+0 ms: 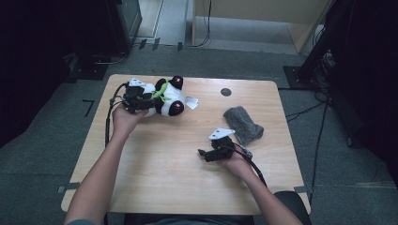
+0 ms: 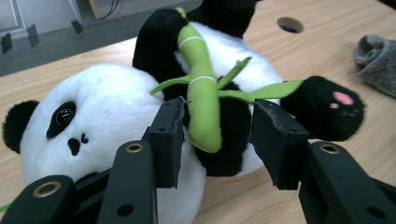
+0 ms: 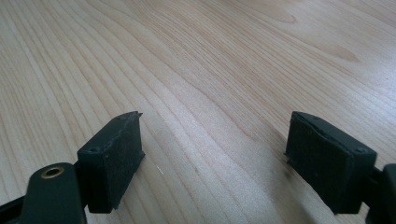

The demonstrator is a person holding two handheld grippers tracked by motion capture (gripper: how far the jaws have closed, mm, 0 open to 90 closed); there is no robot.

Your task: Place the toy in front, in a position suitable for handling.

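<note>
A black and white panda plush (image 1: 165,96) lies on its back at the back left of the wooden table (image 1: 159,173), holding a green bamboo stalk (image 2: 203,100) across its chest. My left gripper (image 1: 141,102) is at the panda's body. In the left gripper view its jaws (image 2: 217,135) are half closed around the bamboo's lower end and the black arm behind it, with plush filling the gap. My right gripper (image 1: 202,153) rests low at the table's middle right. There its jaws (image 3: 215,154) stand wide open over bare wood, with nothing between them.
A crumpled grey cloth (image 1: 242,124) lies just behind the right gripper, also at the right edge (image 2: 378,63) of the left gripper view. A round cable hole (image 1: 225,92) sits near the table's back edge. The panda's white tag (image 1: 191,102) rests on the wood beside it.
</note>
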